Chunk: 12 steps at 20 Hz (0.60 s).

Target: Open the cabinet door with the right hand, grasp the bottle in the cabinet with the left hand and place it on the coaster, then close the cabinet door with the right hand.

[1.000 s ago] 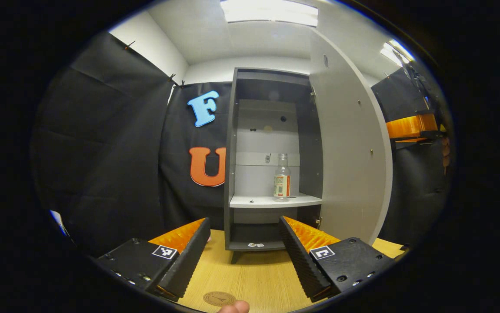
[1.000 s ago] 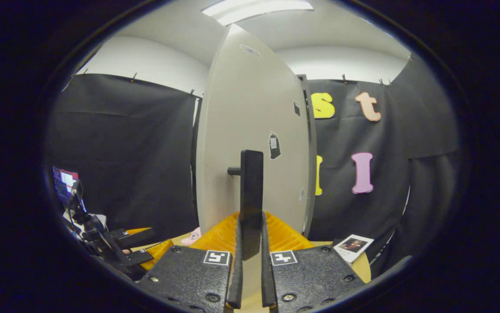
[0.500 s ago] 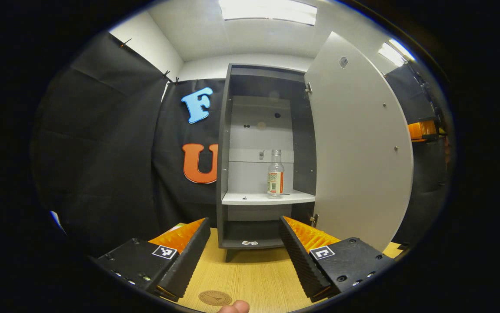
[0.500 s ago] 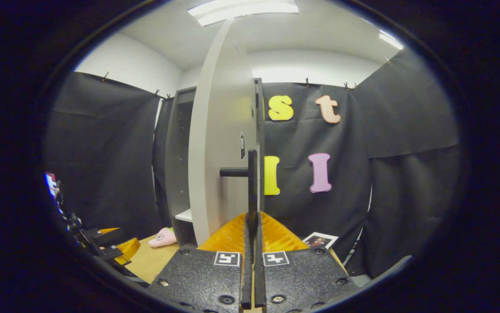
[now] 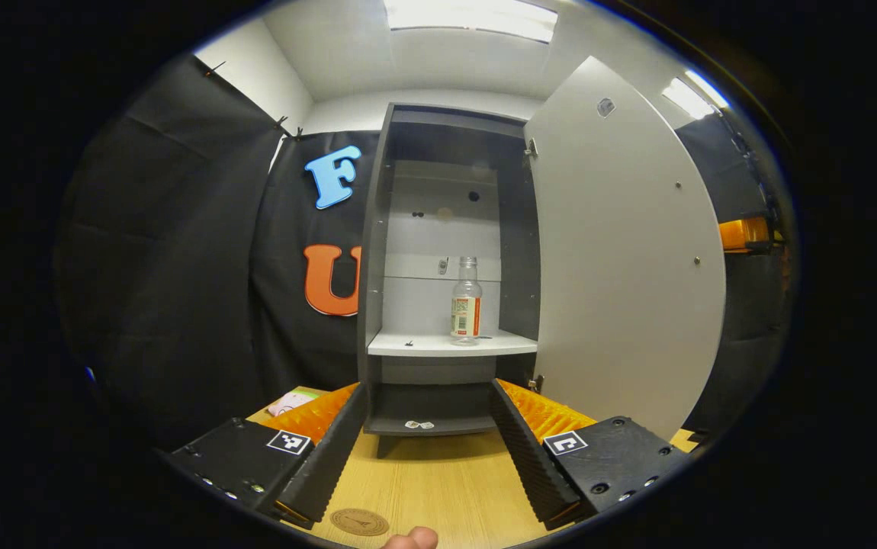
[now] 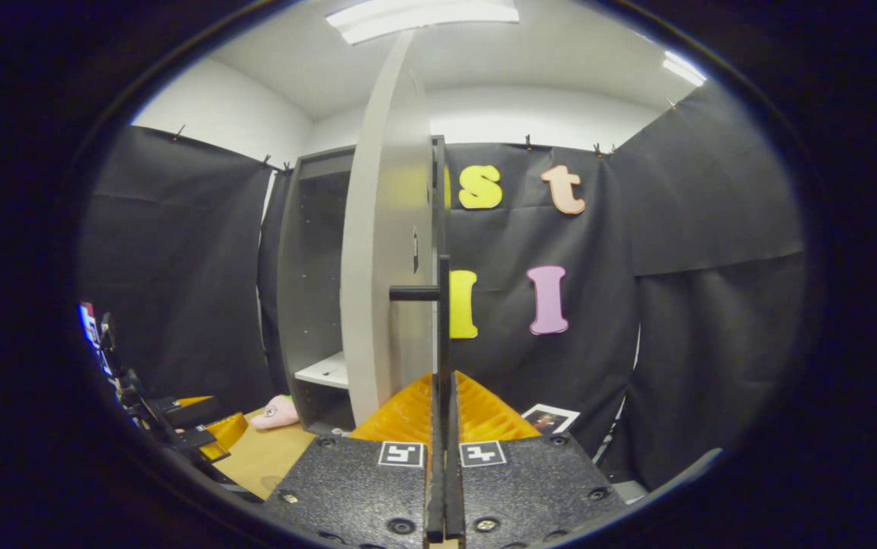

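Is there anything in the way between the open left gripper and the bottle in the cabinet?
No. In the left gripper view, just bare table and shelf lie between the left gripper and the bottle.

Door [image 5: 625, 252] swung aside; shelf [image 5: 446, 345] reachable (bottle [image 5: 466, 301] alone)
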Each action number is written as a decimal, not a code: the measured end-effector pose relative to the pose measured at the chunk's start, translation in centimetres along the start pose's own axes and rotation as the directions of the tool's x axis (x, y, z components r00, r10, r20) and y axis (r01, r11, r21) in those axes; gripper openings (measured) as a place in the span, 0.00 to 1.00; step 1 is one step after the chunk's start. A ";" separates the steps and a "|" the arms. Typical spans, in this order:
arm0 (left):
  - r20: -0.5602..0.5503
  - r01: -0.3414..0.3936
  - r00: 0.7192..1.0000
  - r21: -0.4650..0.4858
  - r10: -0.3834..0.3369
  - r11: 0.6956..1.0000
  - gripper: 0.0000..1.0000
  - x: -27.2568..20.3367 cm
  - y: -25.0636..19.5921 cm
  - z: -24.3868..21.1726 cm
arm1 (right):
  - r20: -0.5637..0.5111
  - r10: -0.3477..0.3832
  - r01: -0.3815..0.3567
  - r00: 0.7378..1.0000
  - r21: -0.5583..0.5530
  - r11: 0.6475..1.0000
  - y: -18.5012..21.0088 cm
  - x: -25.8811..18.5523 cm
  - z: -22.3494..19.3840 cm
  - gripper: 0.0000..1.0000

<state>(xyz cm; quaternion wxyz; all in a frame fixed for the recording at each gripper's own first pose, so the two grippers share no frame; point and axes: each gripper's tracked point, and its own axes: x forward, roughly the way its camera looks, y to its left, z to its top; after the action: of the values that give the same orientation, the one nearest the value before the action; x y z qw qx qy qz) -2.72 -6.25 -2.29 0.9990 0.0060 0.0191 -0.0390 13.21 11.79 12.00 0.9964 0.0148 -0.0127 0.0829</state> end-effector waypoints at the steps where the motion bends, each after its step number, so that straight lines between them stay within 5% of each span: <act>1: 0.002 0.007 1.000 0.002 -0.007 1.000 0.95 0.5 -0.4 0.2 | 0.004 0.006 -0.006 1.000 0.003 1.000 -0.2 -0.9 -0.3 0.04; 4: 0.009 0.032 0.999 0.005 -0.032 0.999 0.95 2.2 -1.6 0.8 | 0.031 -0.080 0.080 0.996 -0.012 0.997 -3.4 -2.1 -1.2 0.05; 7: 0.007 0.065 0.998 -0.009 -0.065 0.998 0.95 4.4 -2.9 1.7 | 0.010 -0.123 0.123 0.992 0.005 0.992 -5.0 -2.1 -2.8 0.51; 10: 0.032 0.079 0.996 0.017 -0.080 0.997 0.95 7.3 -3.4 3.3 | -0.010 -0.148 0.148 0.989 0.019 0.989 -6.3 -1.3 -4.6 0.68; 12: 0.045 0.085 0.995 0.035 -0.087 0.996 0.95 9.5 -3.6 4.2 | -0.022 -0.159 0.160 0.987 0.026 0.987 -7.1 -0.7 -5.5 0.94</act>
<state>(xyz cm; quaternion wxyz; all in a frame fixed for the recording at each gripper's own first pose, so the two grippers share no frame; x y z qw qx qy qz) 6.63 -10.62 1.50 0.9964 0.0206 -0.0045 -0.0823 13.85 4.87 6.26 0.9996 0.0288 -0.0006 0.0032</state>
